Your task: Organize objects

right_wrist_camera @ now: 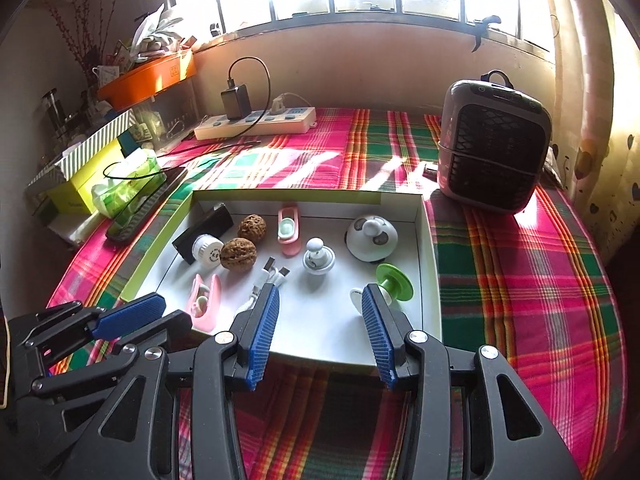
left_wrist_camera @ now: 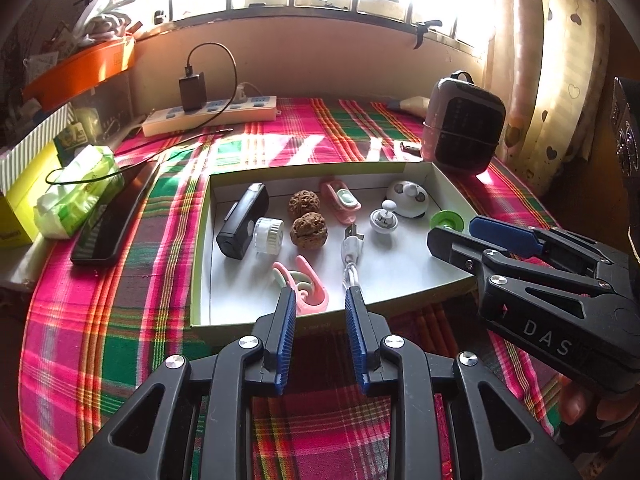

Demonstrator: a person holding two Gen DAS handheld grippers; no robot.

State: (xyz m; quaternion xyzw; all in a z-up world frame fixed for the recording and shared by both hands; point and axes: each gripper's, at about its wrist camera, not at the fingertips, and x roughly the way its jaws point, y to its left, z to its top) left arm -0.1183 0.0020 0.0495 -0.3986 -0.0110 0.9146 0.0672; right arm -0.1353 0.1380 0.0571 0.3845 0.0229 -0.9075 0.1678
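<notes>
Both grippers, left (left_wrist_camera: pixel 320 300) and right (right_wrist_camera: pixel 320 300), partly open, holding nothing, poised at near edge of box (right_wrist_camera: pixel 428 240). Walnuts (right_wrist_camera: pixel 238 254) inside box.

The right tool (right_wrist_camera: pixel 320 320) is covering part of the green spool (right_wrist_camera: pixel 394 280), the left tool (left_wrist_camera: pixel 320 312) is overlapping the white cable (left_wrist_camera: pixel 352 256), and window glare is perhaps washing out the sill.

A shallow white cardboard tray (right_wrist_camera: pixel 430 248) with a lime-green rim lies on a pink-and-green plaid cloth (right_wrist_camera: pixel 520 280). Inside the tray are two wrinkled brown walnuts (right_wrist_camera: pixel 238 254), a green plastic spool (right_wrist_camera: pixel 394 280) and a white cable (right_wrist_camera: pixel 266 280). The right gripper (right_wrist_camera: pixel 320 304) hangs over the tray's near edge, jaws apart and empty.
</notes>
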